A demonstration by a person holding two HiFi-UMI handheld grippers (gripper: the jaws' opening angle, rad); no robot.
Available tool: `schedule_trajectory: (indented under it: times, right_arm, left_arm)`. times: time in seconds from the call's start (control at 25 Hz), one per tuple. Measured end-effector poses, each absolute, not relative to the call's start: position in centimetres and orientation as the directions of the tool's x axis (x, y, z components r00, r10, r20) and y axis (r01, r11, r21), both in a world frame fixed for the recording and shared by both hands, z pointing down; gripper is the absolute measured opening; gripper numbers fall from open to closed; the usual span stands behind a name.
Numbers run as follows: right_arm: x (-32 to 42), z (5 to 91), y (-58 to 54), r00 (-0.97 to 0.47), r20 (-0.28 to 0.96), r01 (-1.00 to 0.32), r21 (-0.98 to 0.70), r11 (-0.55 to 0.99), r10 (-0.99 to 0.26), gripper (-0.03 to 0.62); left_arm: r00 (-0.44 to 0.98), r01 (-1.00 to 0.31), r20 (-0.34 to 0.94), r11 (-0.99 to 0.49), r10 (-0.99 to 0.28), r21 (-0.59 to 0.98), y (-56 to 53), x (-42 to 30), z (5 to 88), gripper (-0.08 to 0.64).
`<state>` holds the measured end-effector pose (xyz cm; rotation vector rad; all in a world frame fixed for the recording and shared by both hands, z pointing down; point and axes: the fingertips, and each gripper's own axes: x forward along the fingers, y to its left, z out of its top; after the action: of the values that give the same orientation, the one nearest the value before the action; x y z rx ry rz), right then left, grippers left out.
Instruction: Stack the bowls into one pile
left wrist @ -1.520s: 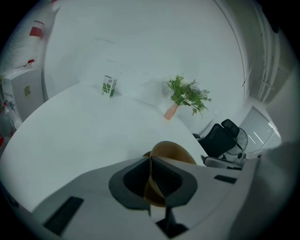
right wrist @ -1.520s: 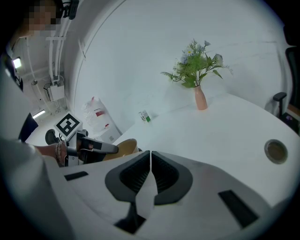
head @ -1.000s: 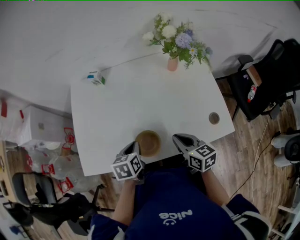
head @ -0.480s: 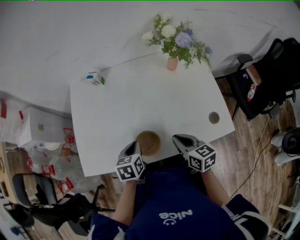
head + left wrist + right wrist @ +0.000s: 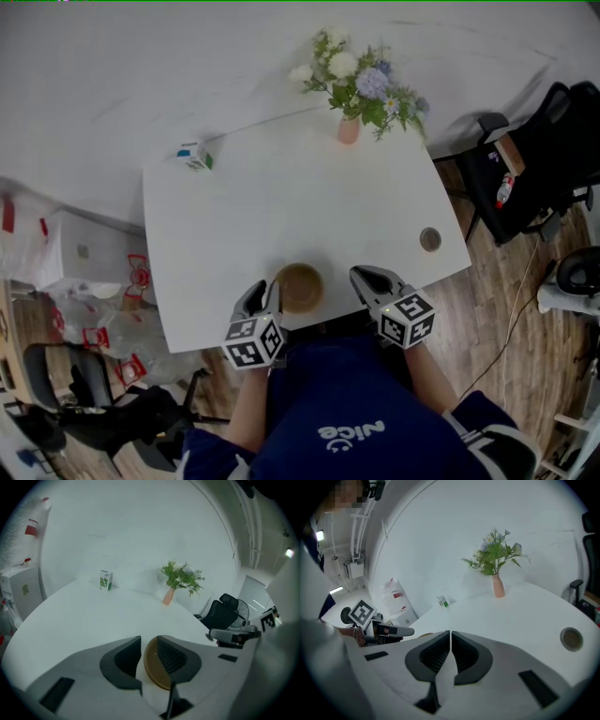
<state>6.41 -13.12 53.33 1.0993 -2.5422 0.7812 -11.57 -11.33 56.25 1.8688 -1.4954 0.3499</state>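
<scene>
Brown bowl (image 5: 299, 287): at the near edge of the white table (image 5: 281, 206), between the two grippers. From above it reads as one round; whether others nest inside it cannot be told.
Bowl, left gripper view: only a crescent of rim (image 5: 151, 667) shows in the gap; the rest is covered by the right-hand jaw.
Bowl, right gripper view: almost wholly hidden behind that gripper's own jaw.
Left gripper (image 5: 260, 298): just beside the bowl's left edge. Jaws a narrow gap apart (image 5: 148, 641), a strip of table visible between the left-hand jaw and the rim; nothing gripped.
Right gripper (image 5: 367, 279): near the bowl's right side, apart from it. Jaws closed pad to pad (image 5: 450, 634), nothing between them.
Vase of flowers (image 5: 349, 127): far edge of the table; blossoms clear only in the right gripper view (image 5: 498, 585).
Small carton (image 5: 194, 156): far left corner, print too small to read.
Round grommet (image 5: 430, 238): right edge; seen also in the right gripper view (image 5: 571, 638).
Office chair (image 5: 544, 159): off the table's right, partly cut off.
</scene>
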Motion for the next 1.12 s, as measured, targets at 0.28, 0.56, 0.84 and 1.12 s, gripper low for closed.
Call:
schedule_trajectory:
  times: [0.28, 0.56, 0.84, 1.12]
  right_arm:
    - [6.9, 50.3, -14.6, -0.601, 0.358, -0.794, -0.172, 0.583, -0.714, 0.034]
    - [9.7, 49.1, -16.1, -0.481, 0.325, -0.869, -0.059, 0.491, -0.814, 0.034]
    - [10.9, 49.2, -17.1, -0.449, 0.334, -0.884, -0.033, 0.466, -0.828, 0.034]
    - [9.5, 48.8, -17.4, -0.485, 0.347, -0.857, -0.004, 0.516, -0.803, 0.023]
  left_arm:
    - [0.319, -0.933, 0.363, -0.222, -0.875, 0.285, -12.2, -10.6, 50.6, 0.107]
    - [0.343, -0.933, 0.158, -0.316, -0.926, 0.174, -11.7, -10.0, 45.5, 0.107]
    - [0.315, -0.942, 0.154, -0.288, -0.936, 0.174, -12.1, -11.5, 45.6, 0.107]
    - [0.31, -0.941, 0.161, -0.278, -0.937, 0.195, -12.4, -11.7, 45.7, 0.048]
